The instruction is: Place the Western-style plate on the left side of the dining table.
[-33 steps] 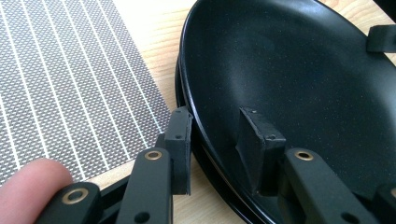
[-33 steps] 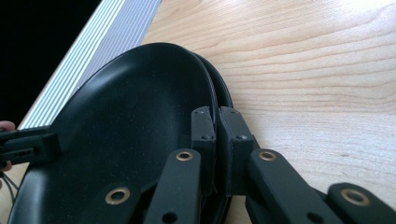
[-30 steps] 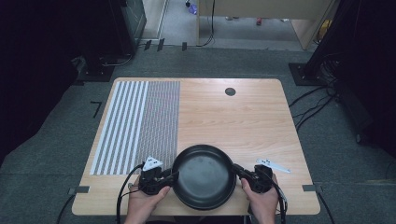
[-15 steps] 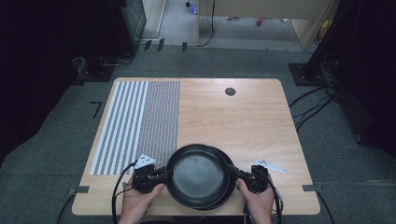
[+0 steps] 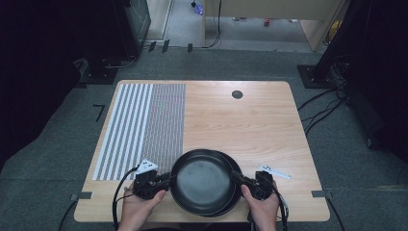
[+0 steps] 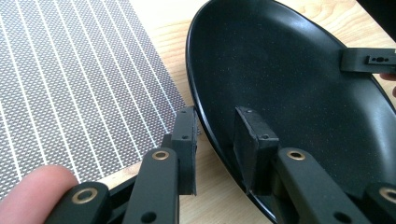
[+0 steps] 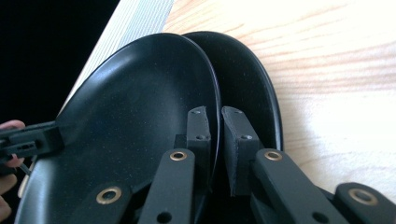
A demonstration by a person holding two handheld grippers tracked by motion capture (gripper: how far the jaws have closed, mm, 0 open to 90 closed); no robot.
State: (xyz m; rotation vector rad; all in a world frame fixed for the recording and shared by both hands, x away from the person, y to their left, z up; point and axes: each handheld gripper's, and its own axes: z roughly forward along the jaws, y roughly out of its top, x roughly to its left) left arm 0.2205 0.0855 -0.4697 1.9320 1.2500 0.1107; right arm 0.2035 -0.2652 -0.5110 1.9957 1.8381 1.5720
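Note:
Two black plates sit near the table's front edge. The upper black plate (image 5: pixel 202 180) is held a little above and to the left of the lower black plate (image 5: pixel 235 169), whose right rim peeks out beneath. My left gripper (image 5: pixel 166 182) is shut on the upper plate's left rim (image 6: pixel 210 135), one jaw inside and one outside. My right gripper (image 5: pixel 239 179) is shut on the same plate's right rim (image 7: pixel 215 126). The lower plate (image 7: pixel 252 88) lies on the wood just beyond that grip.
A striped and checked mat (image 5: pixel 144 125) covers the table's left part, close to the left gripper. A small black round disc (image 5: pixel 236 94) is set in the far side of the wooden table (image 5: pixel 260 125). The front edge is right under the hands.
The upper plate has shifted left with both grippers, uncovering the right rim of the lower plate, which stays in place.

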